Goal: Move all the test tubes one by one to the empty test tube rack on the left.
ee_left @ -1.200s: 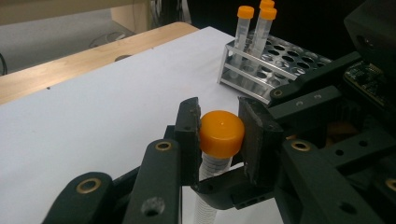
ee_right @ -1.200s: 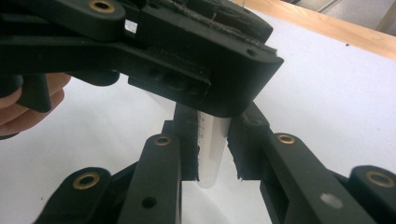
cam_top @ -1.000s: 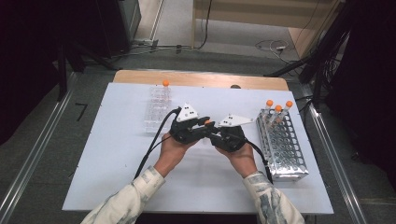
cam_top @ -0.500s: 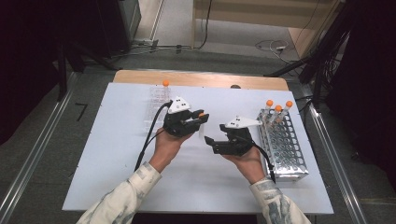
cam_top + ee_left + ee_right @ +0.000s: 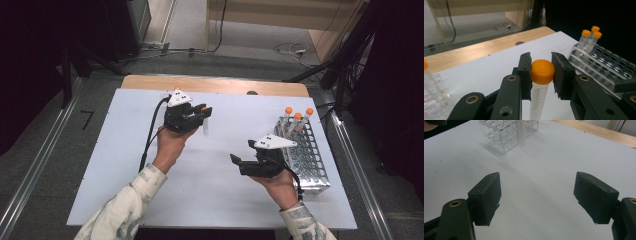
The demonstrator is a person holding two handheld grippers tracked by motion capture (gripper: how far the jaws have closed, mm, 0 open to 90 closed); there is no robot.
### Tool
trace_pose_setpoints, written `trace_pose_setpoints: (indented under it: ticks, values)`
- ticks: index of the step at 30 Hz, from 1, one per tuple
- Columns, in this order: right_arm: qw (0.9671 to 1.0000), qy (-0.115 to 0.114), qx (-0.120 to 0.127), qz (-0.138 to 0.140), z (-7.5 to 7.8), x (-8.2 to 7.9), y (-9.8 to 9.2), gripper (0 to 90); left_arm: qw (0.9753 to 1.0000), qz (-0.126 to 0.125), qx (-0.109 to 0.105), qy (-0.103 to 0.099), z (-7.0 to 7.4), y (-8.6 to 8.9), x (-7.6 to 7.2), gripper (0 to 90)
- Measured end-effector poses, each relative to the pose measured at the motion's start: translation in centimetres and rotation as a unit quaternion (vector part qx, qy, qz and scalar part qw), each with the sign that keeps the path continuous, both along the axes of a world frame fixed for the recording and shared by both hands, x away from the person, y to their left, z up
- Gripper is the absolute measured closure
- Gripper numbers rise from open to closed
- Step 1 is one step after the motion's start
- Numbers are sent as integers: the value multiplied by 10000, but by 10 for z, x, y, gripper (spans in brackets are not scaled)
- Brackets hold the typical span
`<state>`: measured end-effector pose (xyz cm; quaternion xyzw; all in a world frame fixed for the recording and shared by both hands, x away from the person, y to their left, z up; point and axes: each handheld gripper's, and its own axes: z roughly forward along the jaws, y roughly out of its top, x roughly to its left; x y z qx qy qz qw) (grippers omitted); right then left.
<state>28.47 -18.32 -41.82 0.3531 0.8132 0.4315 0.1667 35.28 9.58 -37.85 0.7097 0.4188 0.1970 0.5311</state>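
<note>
A clear graduated tube with an orange cap [image 5: 542, 71] hangs upright just under its cap between the jaws of my left gripper [image 5: 541, 75], which is shut on it. From above, that left gripper [image 5: 202, 114] is at the back middle of the white table, and the tube [image 5: 205, 128] hangs below it. My right gripper [image 5: 236, 164] is nearer the front, left of the metal rack [image 5: 306, 159], and points left. Its jaws stand wide apart over bare table, so the right gripper [image 5: 536, 197] is open with nothing in it.
The metal grid rack holds three orange-capped tubes [image 5: 297, 119] at its far end, also seen from the left gripper [image 5: 589, 37]. A clear plastic rack [image 5: 506, 132] with one tube [image 5: 521, 131] stands at the back left. A wooden strip [image 5: 215, 85] borders the far edge.
The two grippers, close together at the table's middle a second ago, have drawn apart. The left one went back and left with the tube; the right one came forward and right, open.
</note>
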Motion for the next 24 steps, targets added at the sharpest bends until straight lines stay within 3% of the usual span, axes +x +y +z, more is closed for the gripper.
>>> trace_pose_setpoints:
  ticks: [10, 24]
  values:
    - [10000, 13, 39, -4, -4, 2, -5, 206, 9983, 579, 25, -37, 11, 31, 26, 709]
    - [10000, -12, 78, -20, -4, 0, -8, 209, 9919, 1239, 235, -137, 9, 57, 59, 709]
